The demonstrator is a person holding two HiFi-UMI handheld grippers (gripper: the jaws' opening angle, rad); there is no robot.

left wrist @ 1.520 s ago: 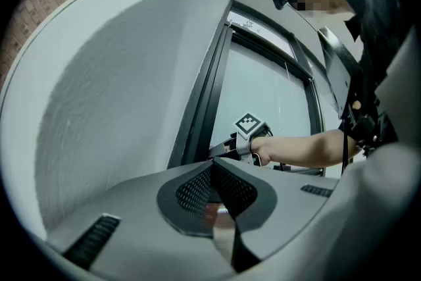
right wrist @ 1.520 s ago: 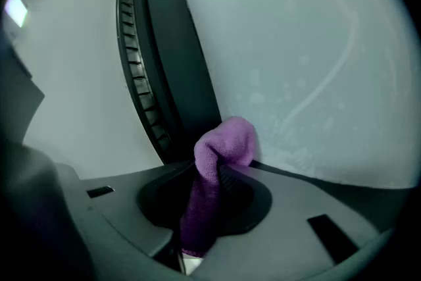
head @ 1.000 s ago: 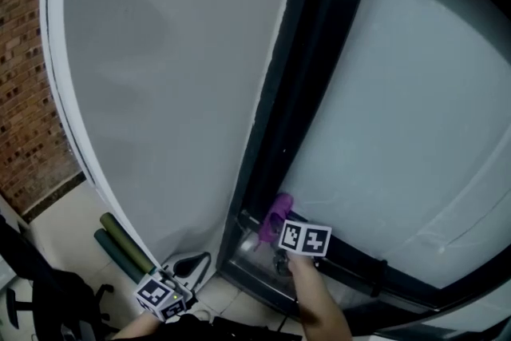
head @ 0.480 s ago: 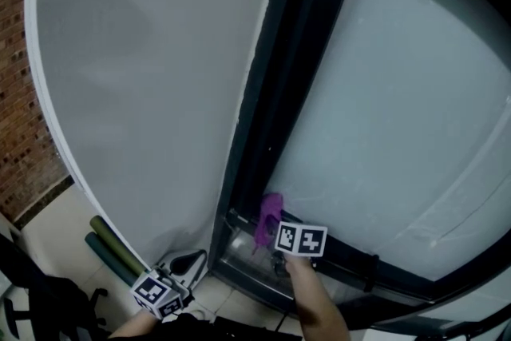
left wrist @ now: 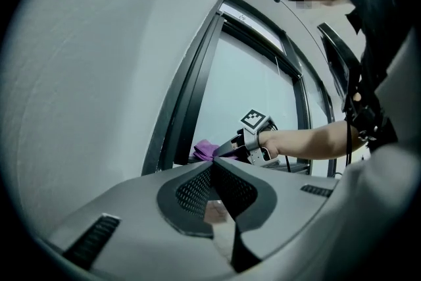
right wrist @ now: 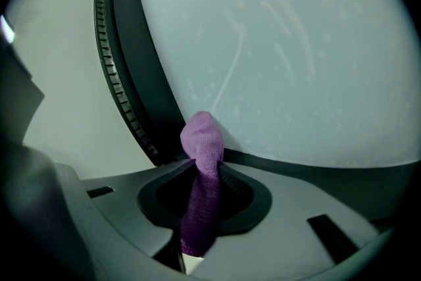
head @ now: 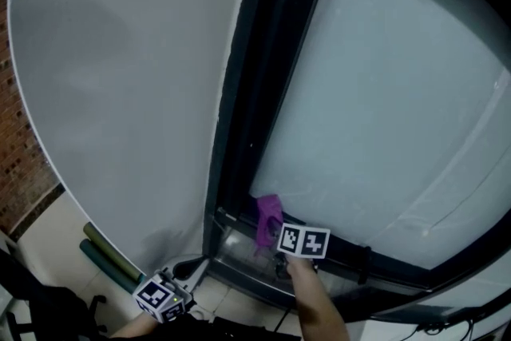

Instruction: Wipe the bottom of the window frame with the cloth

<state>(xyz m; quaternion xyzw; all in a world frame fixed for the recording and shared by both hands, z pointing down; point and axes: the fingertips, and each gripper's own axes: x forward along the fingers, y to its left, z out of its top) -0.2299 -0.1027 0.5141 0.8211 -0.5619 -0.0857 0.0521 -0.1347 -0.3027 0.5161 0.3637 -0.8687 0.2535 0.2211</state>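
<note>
Right gripper (right wrist: 205, 174) is clamping the purple cloth (right wrist: 202, 138), whose tip is lying at the window frame (right wrist: 309, 171) bottom rail, near its left corner. Left gripper (left wrist: 214, 164) is sitting clenched on nothing, at 8 o'clock from the cloth, apart from the frame.

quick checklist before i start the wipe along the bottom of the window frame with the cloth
1. Grip: ok, the right gripper has its jaws shut on the cloth.
2. Start position: ok, the cloth sits in the left corner of the bottom rail, under the glass.
3. Cloth pressing on the rail: cannot tell.
4. Left gripper out of the way: ok, jaws shut, empty, low and left of the frame.
5. Path to the right free: cannot tell, a small dark piece crosses the rail.
</note>
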